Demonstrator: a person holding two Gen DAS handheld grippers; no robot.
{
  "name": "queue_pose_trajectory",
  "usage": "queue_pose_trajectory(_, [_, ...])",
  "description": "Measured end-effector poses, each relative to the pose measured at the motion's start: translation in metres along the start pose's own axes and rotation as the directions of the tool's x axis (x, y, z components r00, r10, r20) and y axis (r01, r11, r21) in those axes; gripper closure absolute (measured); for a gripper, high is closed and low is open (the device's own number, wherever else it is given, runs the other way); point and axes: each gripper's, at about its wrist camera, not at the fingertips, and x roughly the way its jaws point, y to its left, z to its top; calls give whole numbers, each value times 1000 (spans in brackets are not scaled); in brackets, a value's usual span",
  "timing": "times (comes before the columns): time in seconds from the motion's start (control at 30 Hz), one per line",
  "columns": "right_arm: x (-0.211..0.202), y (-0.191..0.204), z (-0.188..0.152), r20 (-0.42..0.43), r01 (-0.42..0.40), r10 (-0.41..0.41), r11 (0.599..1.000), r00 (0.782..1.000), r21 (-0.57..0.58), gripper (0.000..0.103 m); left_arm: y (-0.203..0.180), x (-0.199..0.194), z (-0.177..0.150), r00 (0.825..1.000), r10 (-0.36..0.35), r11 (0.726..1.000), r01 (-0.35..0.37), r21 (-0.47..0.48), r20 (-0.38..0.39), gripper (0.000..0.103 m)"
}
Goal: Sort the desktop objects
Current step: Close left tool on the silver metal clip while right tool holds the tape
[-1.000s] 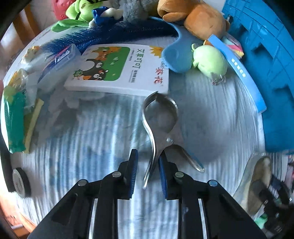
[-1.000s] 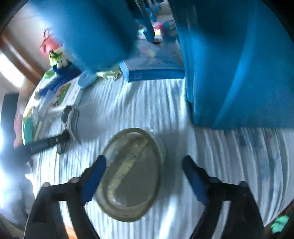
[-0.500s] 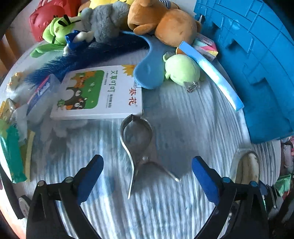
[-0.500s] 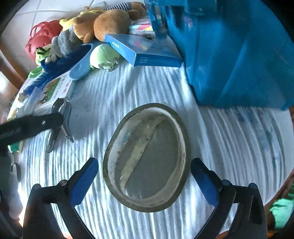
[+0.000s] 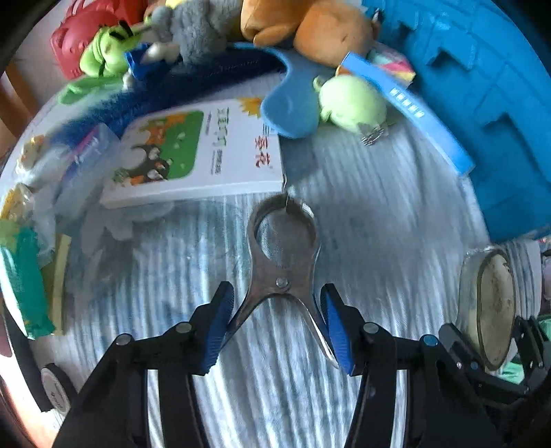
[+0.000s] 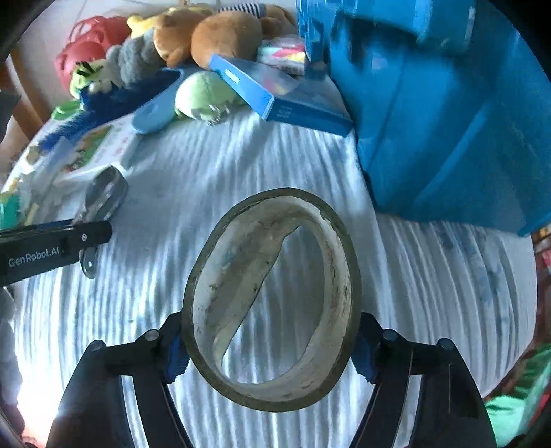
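A metal clamp tool (image 5: 283,255) lies on the striped cloth. My left gripper (image 5: 279,329) straddles its two handles, pads touching them on both sides. It also shows in the right wrist view (image 6: 103,196), with the left gripper's finger (image 6: 51,250) beside it. My right gripper (image 6: 270,344) is closed on a worn roll of tape (image 6: 272,296), squeezed into an oval and held tilted above the cloth. The roll also shows in the left wrist view (image 5: 494,303).
A big blue bin (image 6: 447,113) stands at the right. A white picture book (image 5: 196,155), blue box (image 6: 275,96), green plush (image 5: 351,101), blue duster (image 5: 193,82) and stuffed animals (image 5: 310,31) crowd the back. Packets (image 5: 24,272) lie at the left edge.
My left gripper came forward from wide open and closed in on the clamp tool's handles. My right gripper closed on the tape roll, which now sits tilted up between the pads.
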Motion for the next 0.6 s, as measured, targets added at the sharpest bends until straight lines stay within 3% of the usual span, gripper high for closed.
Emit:
queue_pose_trajectory(0.07, [-9,4,1,14,-21,21,1000,1000,-4,29,4,-17,-4,1000,-12,1000,11,9,22,55])
queue_pose_trajectory(0.1, [-12,5,2,17,-26,27,1000,1000,-6,29,8,-27,-5,999,-16,1000,16,12,33,69])
queue_pose_trajectory(0.17, [-12,7,2,18,-29,29,1000,999,-7,29,10,-23,-4,999,-33,999,33,14,25,79])
queue_pose_trajectory(0.23, [-13,9,1,18,-32,32,999,999,-8,30,2,19,9,999,-37,999,37,12,6,79])
queue_pose_trajectory(0.33, [-15,12,1,19,-36,36,999,999,-9,30,21,41,15,998,-59,998,59,-4,-20,79])
queue_pose_trajectory(0.43, [-16,15,1,20,-40,40,999,999,-11,30,28,45,17,996,-88,996,88,-7,-20,67])
queue_pose_trajectory(0.5, [-17,17,1,20,-42,43,999,999,-12,30,25,45,17,996,-88,996,88,-12,-11,41])
queue_pose_trajectory(0.57, [-18,19,1,21,-45,45,999,999,-13,30,22,47,18,997,-79,997,79,-11,-4,29])
queue_pose_trajectory(0.6, [-17,19,1,19,-47,47,999,999,-14,29,18,50,18,998,-63,998,63,-3,-3,29])
